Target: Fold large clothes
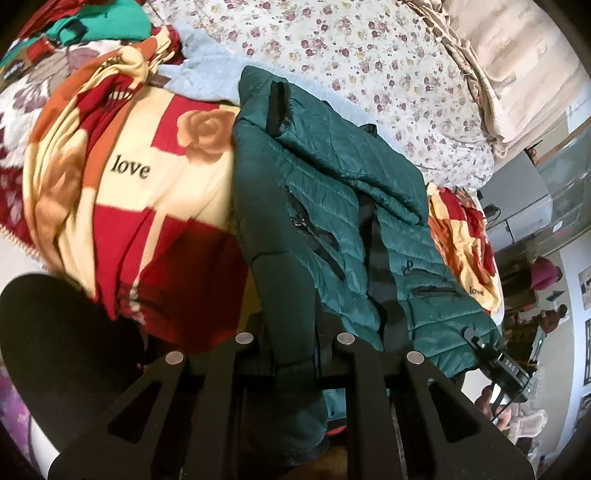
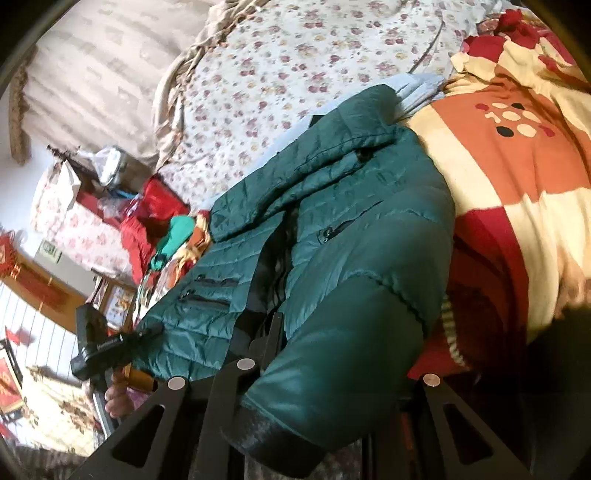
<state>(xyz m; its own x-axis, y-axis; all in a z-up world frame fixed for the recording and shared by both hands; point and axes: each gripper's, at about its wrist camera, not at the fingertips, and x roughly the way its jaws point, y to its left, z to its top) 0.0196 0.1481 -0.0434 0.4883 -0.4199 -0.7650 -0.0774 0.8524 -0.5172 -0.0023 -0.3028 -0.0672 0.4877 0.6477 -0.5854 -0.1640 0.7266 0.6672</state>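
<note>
A dark green quilted puffer jacket [image 1: 332, 221] lies spread on the bed, its near edge lifted. In the left wrist view my left gripper [image 1: 293, 354] is shut on a fold of the jacket's dark sleeve side, which runs down between its fingers. The right gripper [image 1: 476, 341] shows far right, pinching the jacket's edge. In the right wrist view the jacket [image 2: 351, 221] fills the middle. My right gripper [image 2: 332, 376] is shut on the sleeve with the black cuff, which drapes over and hides one finger. At the left, the left gripper [image 2: 144, 332] clamps the jacket's other edge.
A red, cream and orange "love" blanket [image 1: 129, 166] bulges beside the jacket, also the blanket [image 2: 517, 166]. A floral sheet [image 1: 351, 55] covers the bed behind. Red and turquoise clothes [image 1: 92, 26] are piled far off. A person's hand [image 2: 118, 398] holds the left gripper.
</note>
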